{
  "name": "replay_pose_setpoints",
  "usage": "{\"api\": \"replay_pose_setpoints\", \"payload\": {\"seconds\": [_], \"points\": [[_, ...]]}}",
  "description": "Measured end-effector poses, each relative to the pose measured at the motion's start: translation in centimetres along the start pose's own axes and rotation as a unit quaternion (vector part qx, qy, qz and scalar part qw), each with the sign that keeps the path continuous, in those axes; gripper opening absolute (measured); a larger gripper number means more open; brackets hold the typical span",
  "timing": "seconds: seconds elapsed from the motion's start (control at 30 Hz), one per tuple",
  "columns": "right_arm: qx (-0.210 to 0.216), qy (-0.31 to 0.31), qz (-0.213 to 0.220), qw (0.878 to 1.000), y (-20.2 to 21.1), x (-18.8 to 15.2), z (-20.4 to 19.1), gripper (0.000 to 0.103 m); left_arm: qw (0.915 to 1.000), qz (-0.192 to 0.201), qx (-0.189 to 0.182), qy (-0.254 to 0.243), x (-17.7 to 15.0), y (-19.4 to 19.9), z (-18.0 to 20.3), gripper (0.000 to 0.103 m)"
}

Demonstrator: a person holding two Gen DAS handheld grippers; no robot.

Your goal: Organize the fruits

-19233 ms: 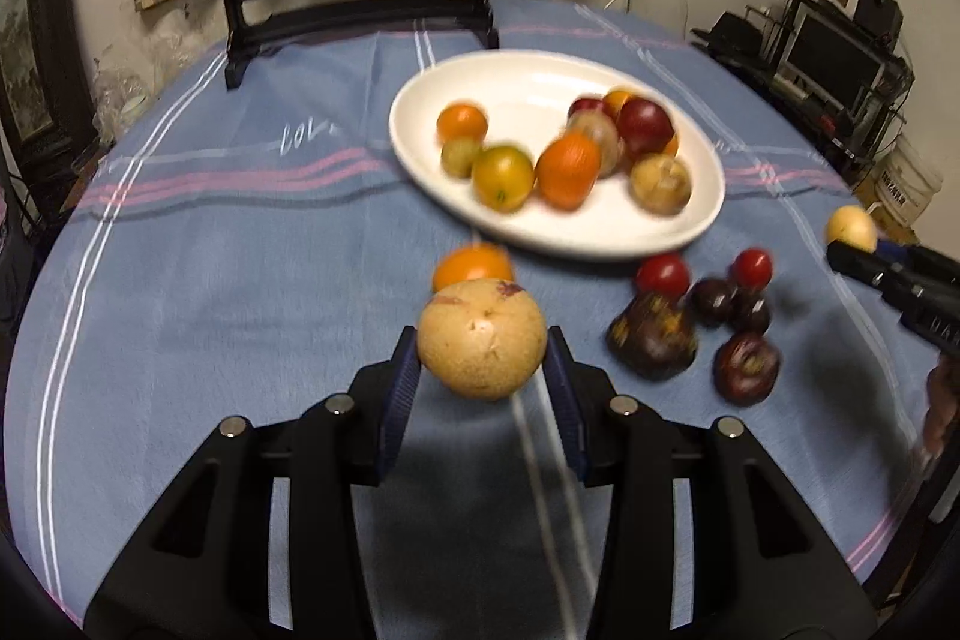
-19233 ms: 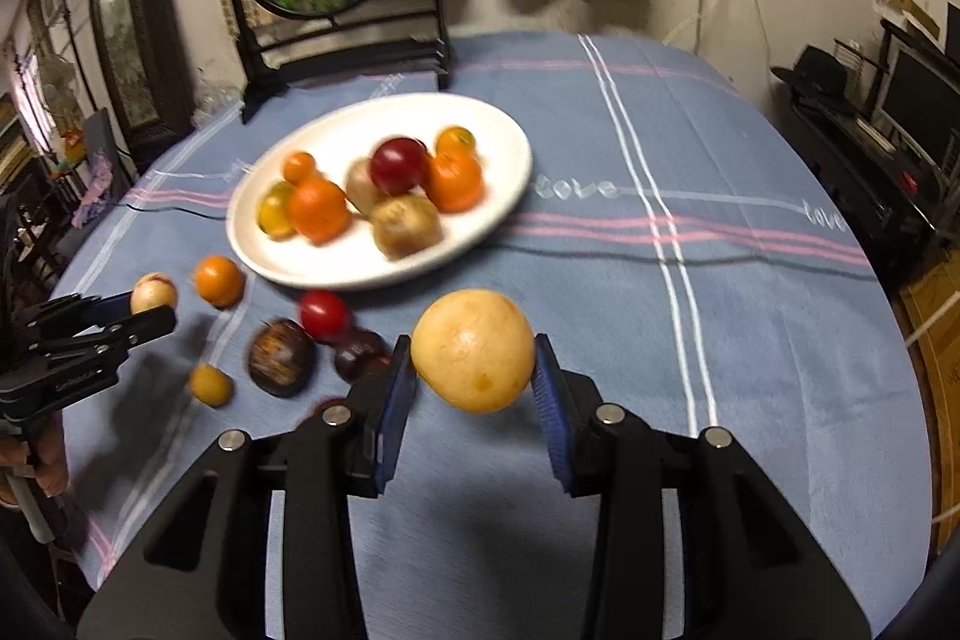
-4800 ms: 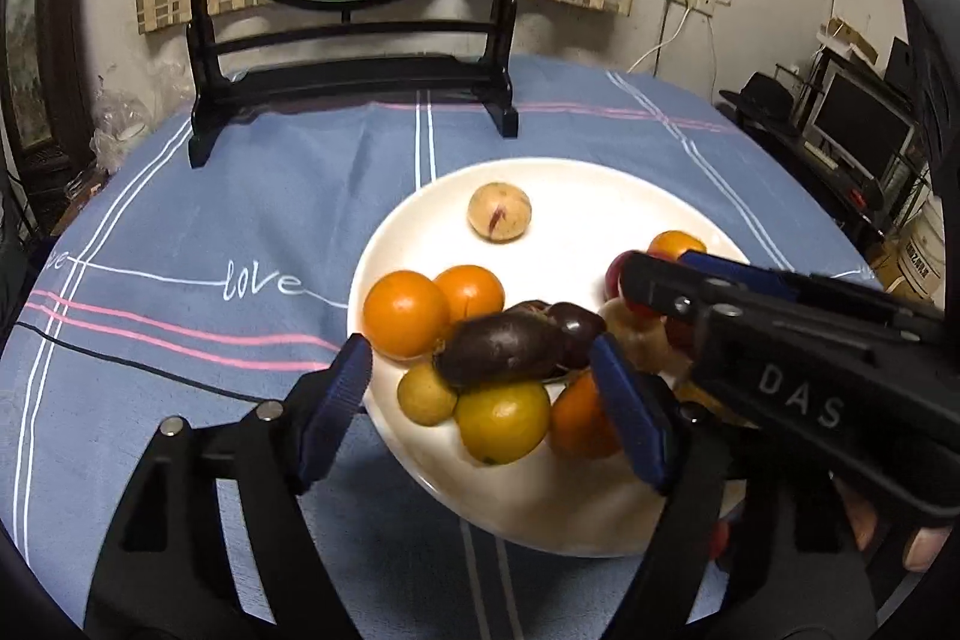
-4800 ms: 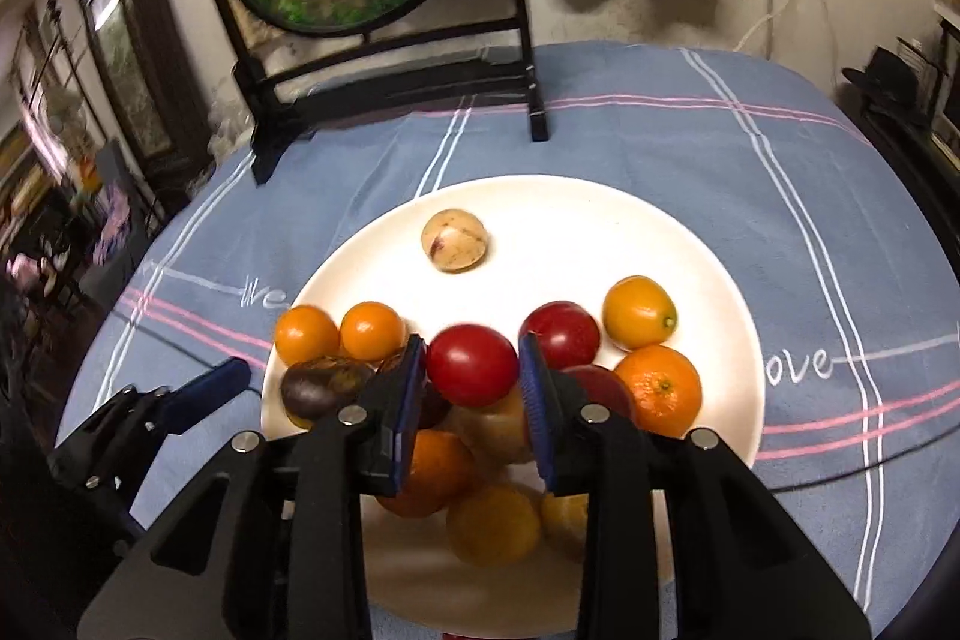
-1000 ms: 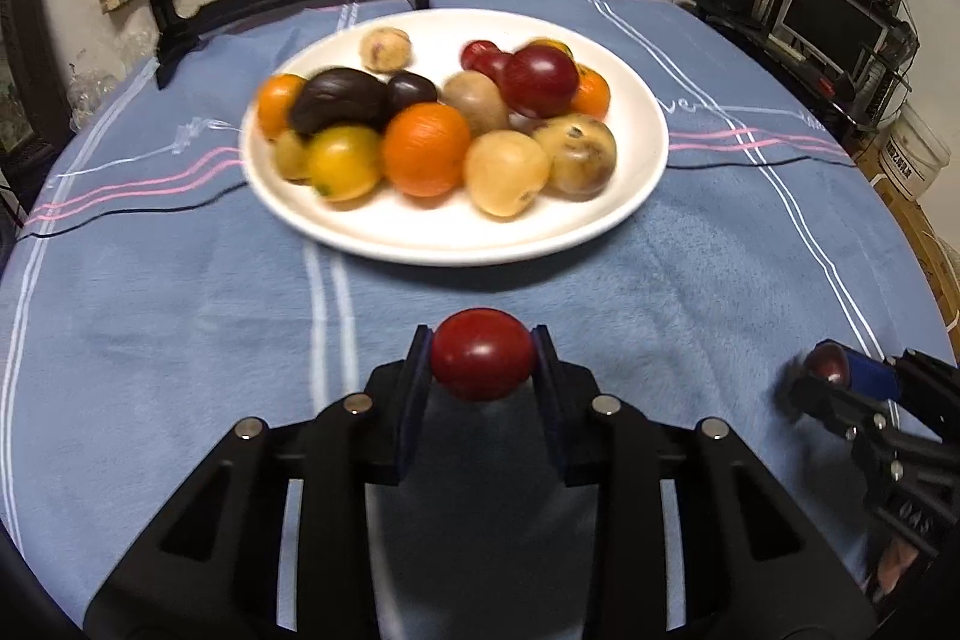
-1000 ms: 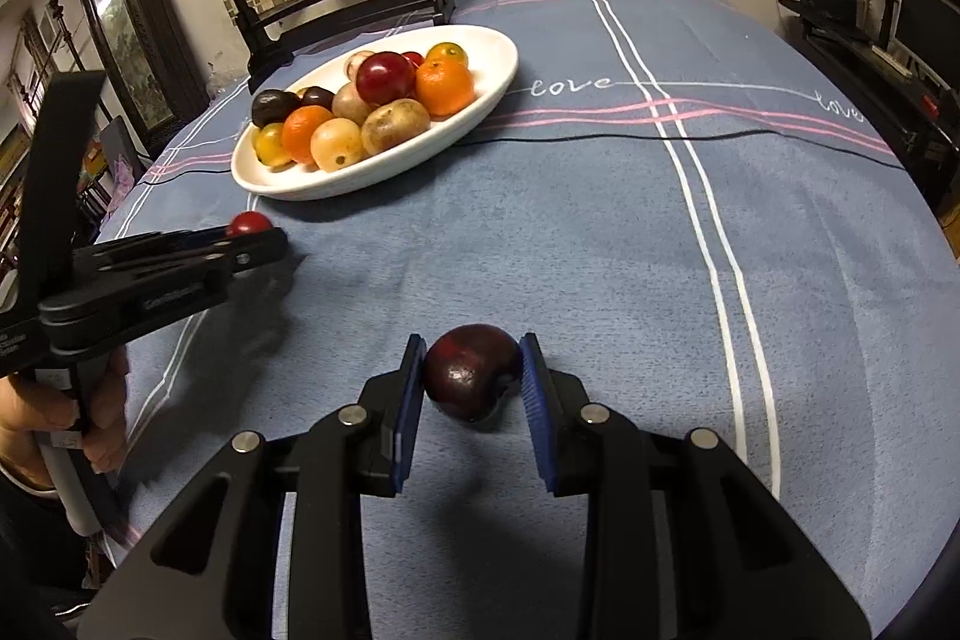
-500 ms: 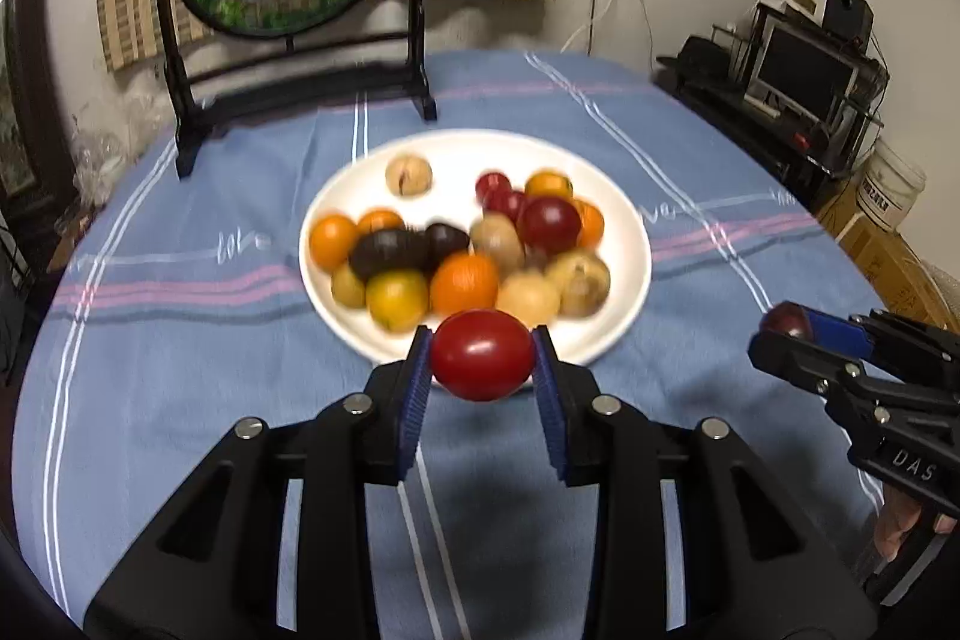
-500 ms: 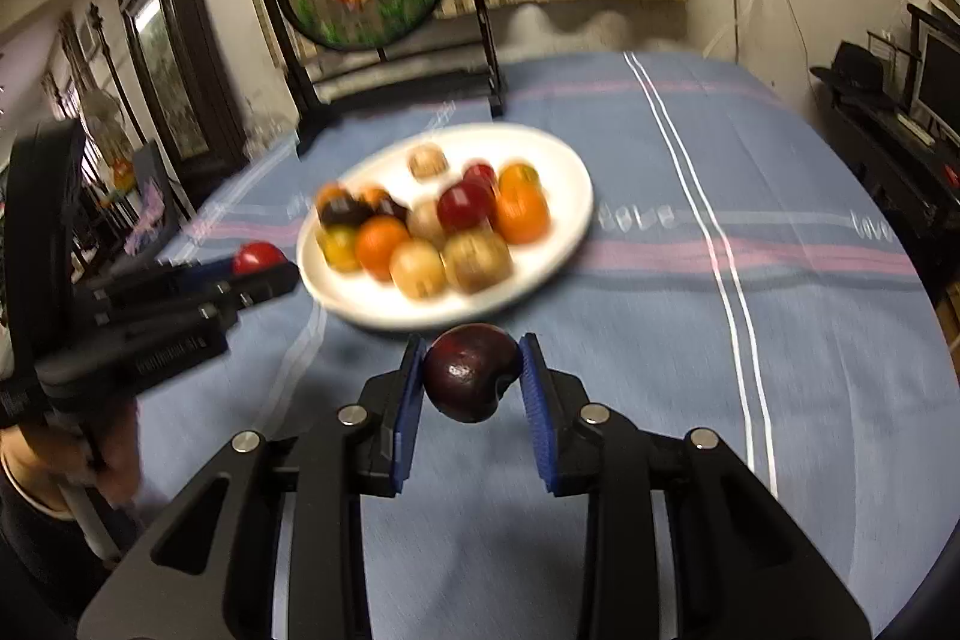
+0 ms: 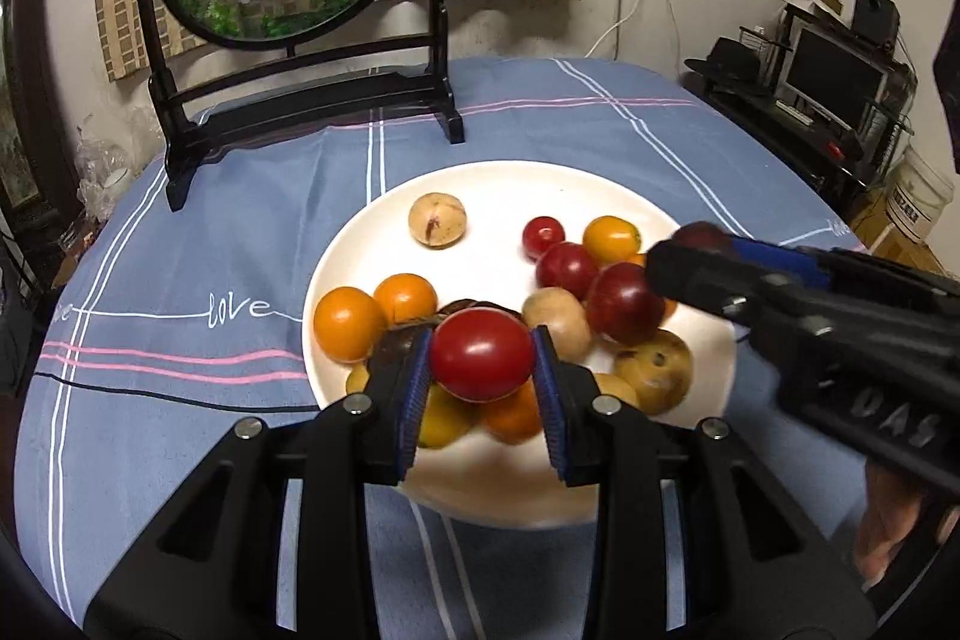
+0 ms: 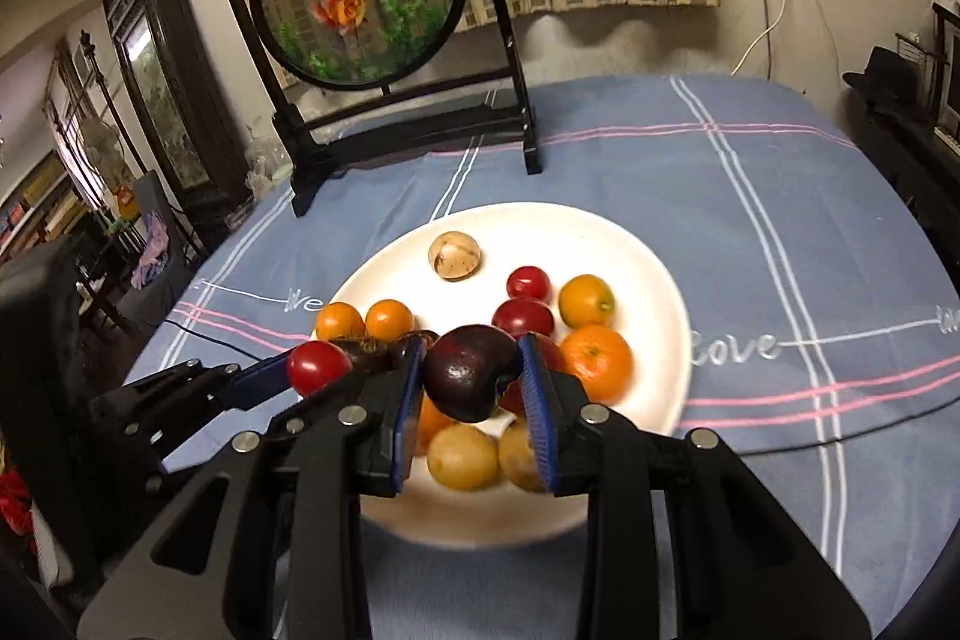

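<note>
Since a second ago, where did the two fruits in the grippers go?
Both were carried from low over the cloth up over the plate. The left gripper still clamps the red tomato; the right gripper still clamps the dark plum. The pile on the plate looks unchanged.

Below and just ahead of the left gripper (image 9: 482, 382) the white plate (image 9: 600, 187) is heaped with fruit; bare plate lies farther ahead around a lone tan fruit (image 9: 437, 221); the right gripper (image 9: 690, 250) crowds its right side, and the fish screen's stand (image 9: 312, 100) blocks the far cloth
</note>
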State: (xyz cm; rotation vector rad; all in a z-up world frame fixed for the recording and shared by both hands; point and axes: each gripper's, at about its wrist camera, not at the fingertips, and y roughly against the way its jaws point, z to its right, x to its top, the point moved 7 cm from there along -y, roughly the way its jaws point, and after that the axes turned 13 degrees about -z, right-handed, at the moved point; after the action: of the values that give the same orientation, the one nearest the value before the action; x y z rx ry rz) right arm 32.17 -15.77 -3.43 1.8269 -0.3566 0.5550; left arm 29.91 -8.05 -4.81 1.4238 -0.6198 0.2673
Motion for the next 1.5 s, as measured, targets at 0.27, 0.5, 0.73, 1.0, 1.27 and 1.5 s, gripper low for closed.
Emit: {"api": "replay_pose_setpoints", "payload": {"seconds": [0.27,0.5,0.73,1.0,1.27,1.5], "points": [[-0.014,-0.002,-0.028,1.0,-3.3,1.2,-0.6,0.033,0.9999,0.004,0.0,0.013,0.7,-1.2,-0.4,0.044],[-0.029,-0.02,0.019,0.999,-1.3,1.5,0.5,0.068,0.999,0.014,-0.008,0.042,1.3,-1.3,-1.0,0.075],[-0.025,-0.028,0.027,0.999,1.7,-0.6,1.9,0.068,0.999,0.034,0.008,0.027,0.9,0.9,-0.4,0.084],[-0.09,-0.02,0.044,0.995,5.9,-5.4,3.4,0.073,0.9991,0.019,0.03,0.022,-2.9,3.4,0.2,0.093],[-0.126,-0.023,0.027,0.991,7.6,-10.6,4.6,0.093,0.9984,0.011,0.042,0.038,-8.2,5.9,-0.2,0.094],[-0.134,-0.007,0.014,0.991,8.2,-14.4,3.6,0.101,0.9973,0.003,0.051,0.053,-12.0,7.5,-0.2,0.096]]}}
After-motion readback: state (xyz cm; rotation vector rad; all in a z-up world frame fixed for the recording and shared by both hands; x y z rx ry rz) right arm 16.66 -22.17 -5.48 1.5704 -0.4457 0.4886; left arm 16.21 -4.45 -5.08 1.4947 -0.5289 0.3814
